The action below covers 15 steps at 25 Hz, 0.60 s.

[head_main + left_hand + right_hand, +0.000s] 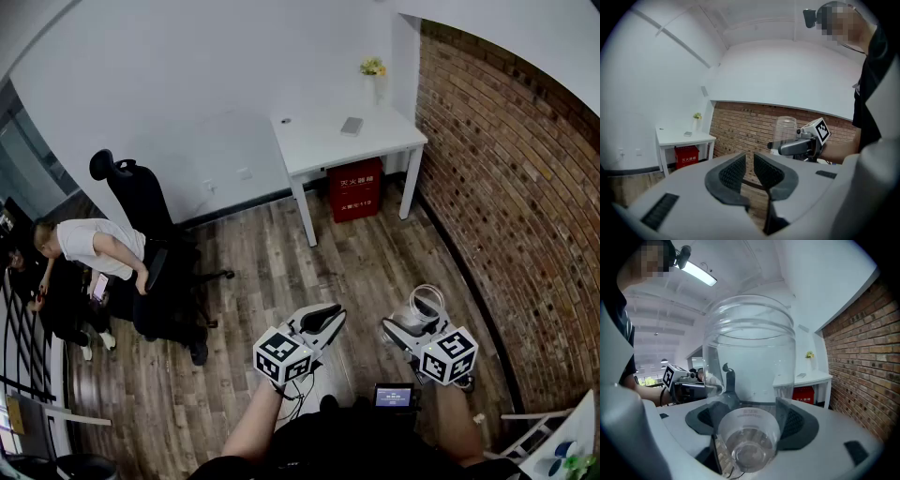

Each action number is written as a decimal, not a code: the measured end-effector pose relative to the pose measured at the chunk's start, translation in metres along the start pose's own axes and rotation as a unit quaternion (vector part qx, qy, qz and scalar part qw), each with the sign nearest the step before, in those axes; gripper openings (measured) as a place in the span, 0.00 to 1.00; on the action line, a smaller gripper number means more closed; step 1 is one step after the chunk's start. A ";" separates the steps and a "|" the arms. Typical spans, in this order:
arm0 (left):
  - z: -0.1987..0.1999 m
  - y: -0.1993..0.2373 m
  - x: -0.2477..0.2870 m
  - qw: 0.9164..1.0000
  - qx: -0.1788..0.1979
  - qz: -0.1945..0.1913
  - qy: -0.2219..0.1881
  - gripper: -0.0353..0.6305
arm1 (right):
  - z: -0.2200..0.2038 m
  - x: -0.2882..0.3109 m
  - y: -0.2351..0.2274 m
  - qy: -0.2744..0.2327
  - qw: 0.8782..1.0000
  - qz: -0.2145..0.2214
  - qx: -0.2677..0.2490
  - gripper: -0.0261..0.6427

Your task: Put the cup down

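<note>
A clear plastic cup point(749, 380), thin-walled, ringed near the rim and empty, stands upright with its base clamped between the dark ridged pads of the right gripper point(751, 420), in the air over a wood-plank floor point(281, 253). Light, slick and easily crushed, it likely wants a gentle squeeze low down. The left gripper point(748, 171) is empty, its jaws a narrow gap apart.

Pale grey shells form the left gripper point(322, 322) and right gripper point(405, 328), each with dark ribbed pads point(732, 171) and a white cube point(283, 356) of black square markers; the wearer is dressed in black.
</note>
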<state>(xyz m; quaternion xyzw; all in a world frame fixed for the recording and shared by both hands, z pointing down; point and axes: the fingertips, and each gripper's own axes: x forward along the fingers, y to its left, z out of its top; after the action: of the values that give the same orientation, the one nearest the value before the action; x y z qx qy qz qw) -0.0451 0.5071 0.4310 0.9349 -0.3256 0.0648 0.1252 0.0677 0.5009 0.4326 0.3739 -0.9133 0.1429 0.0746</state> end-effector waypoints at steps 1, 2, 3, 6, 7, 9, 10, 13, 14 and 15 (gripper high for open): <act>0.000 0.000 0.000 1.000 0.000 0.000 0.000 0.14 | 0.000 -0.001 0.000 0.001 1.000 0.000 -0.001 0.57; -0.001 -0.001 0.000 1.000 0.001 0.000 0.001 0.14 | -0.001 -0.001 -0.001 0.001 1.000 -0.001 -0.001 0.57; -0.001 -0.001 0.001 1.000 0.001 0.001 0.001 0.14 | -0.001 -0.001 -0.001 0.001 1.000 -0.001 -0.002 0.57; -0.001 -0.001 0.001 1.000 0.002 0.002 0.001 0.14 | -0.001 -0.002 -0.002 0.000 1.000 0.000 0.000 0.57; -0.001 -0.001 0.001 1.000 0.002 0.002 0.001 0.14 | -0.001 -0.002 -0.002 0.001 1.000 0.000 0.000 0.57; -0.002 -0.001 0.001 1.000 0.003 0.004 0.001 0.14 | -0.001 -0.002 -0.002 0.000 1.000 0.001 0.000 0.57; -0.002 -0.001 0.002 1.000 0.003 0.005 0.001 0.14 | -0.001 -0.002 -0.002 -0.001 1.000 0.002 0.002 0.57; 0.000 0.000 0.002 1.000 0.004 0.010 0.003 0.14 | 0.002 -0.002 -0.002 -0.004 1.000 0.004 0.003 0.57; 0.000 0.000 0.003 1.000 0.004 0.012 0.003 0.14 | 0.003 -0.002 -0.002 -0.005 1.000 0.004 0.002 0.57; 0.001 0.000 0.004 1.000 0.004 0.014 0.002 0.14 | 0.004 -0.002 -0.002 -0.005 1.000 0.004 0.000 0.57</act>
<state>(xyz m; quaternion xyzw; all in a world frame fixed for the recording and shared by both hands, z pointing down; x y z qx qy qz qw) -0.0422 0.5045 0.4303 0.9307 -0.3379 0.0699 0.1210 0.0709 0.4997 0.4288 0.3710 -0.9152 0.1410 0.0695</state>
